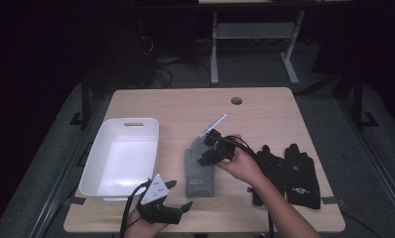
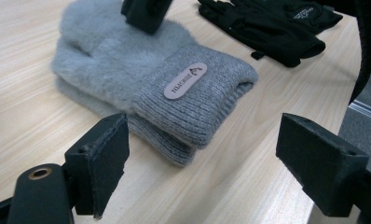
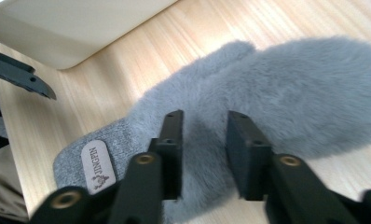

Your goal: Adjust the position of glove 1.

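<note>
The grey fuzzy mittens lie stacked as a pair in the middle of the wooden table, cuffs toward the person, between the white plastic bin on the left and the black gloves on the right. The right gripper sits over the furry part of the top mitten with its jaws partly spread, fur between them but the pads apparently not pressing, so the grasp looks unmade. To do this well, I judge it should sink a little deeper so the pads catch fabric rather than loose pile, and bite both layers if the pair is to travel together. The left gripper waits just in front of the ribbed cuff with its jaws wide apart, holding nothing; it could pin or lift the cuff end to prevent sagging.
</note>
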A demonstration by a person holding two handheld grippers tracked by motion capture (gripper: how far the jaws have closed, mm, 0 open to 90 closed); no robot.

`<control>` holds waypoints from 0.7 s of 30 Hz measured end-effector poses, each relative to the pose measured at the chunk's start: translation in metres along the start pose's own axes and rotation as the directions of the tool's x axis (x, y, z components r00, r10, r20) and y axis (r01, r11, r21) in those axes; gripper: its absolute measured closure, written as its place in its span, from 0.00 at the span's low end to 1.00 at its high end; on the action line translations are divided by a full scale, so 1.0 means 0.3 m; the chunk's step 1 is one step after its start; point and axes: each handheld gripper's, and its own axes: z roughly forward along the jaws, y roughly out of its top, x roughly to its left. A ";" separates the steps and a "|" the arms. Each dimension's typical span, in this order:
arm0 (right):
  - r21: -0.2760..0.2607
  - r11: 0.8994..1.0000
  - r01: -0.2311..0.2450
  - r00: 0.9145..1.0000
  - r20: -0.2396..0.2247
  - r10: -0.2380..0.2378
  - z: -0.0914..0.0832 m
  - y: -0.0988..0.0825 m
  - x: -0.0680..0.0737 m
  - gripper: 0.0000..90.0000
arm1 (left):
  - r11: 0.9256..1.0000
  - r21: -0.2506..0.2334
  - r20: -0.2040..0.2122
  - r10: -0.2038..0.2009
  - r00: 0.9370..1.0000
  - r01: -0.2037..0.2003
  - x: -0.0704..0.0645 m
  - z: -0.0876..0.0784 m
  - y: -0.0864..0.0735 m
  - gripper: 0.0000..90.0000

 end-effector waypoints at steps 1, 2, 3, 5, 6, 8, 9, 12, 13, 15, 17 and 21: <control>-0.001 1.000 -0.002 1.000 0.011 0.002 -0.003 -0.002 0.001 0.82 | 1.000 0.002 0.001 0.001 1.000 -0.001 0.000 0.001 0.001 0.19; 0.002 1.000 -0.006 1.000 0.015 0.006 -0.002 -0.004 0.000 0.83 | 1.000 -0.002 0.001 -0.005 1.000 0.005 -0.001 0.003 0.001 0.19; 0.007 1.000 -0.009 1.000 0.021 0.009 0.005 -0.005 -0.004 0.83 | 1.000 -0.003 0.000 -0.008 1.000 0.008 -0.002 0.003 0.001 0.19; 0.020 1.000 -0.017 0.999 0.028 0.016 0.027 -0.011 -0.012 0.83 | 1.000 -0.003 0.001 -0.016 1.000 0.016 -0.002 0.000 0.000 0.19; 0.028 0.999 -0.027 0.999 0.028 0.026 0.042 -0.013 -0.016 0.83 | 1.000 -0.006 -0.001 -0.015 1.000 0.015 -0.003 0.000 -0.001 0.19; 0.046 0.998 -0.035 0.999 0.041 0.033 0.068 -0.017 -0.022 0.81 | 1.000 -0.005 -0.003 -0.007 1.000 0.007 -0.001 -0.002 -0.001 0.19; 0.052 0.998 -0.042 0.998 0.042 0.040 0.076 -0.019 -0.026 0.77 | 1.000 -0.007 -0.001 -0.017 1.000 0.017 -0.001 -0.001 -0.002 0.19; 0.009 0.998 -0.069 0.997 0.032 0.069 0.052 -0.024 -0.043 0.62 | 1.000 -0.006 0.000 -0.021 1.000 0.021 0.001 0.001 -0.002 0.19; -0.008 0.996 -0.086 0.996 0.037 0.086 0.037 -0.026 -0.054 0.54 | 1.000 -0.006 0.001 -0.022 1.000 0.022 0.001 0.001 -0.002 0.19; -0.025 0.993 -0.113 0.992 0.048 0.114 0.023 -0.030 -0.071 0.47 | 1.000 -0.002 0.001 -0.021 1.000 0.021 -0.001 0.003 -0.002 0.19; -0.026 0.988 -0.152 0.987 0.049 0.153 0.010 -0.032 -0.098 0.41 | 1.000 -0.004 0.002 -0.016 1.000 0.016 -0.003 0.005 -0.001 0.19; -0.041 0.978 -0.205 0.977 0.048 0.207 0.000 -0.024 -0.140 0.32 | 1.000 -0.001 0.004 -0.007 1.000 0.007 -0.008 0.009 0.000 0.19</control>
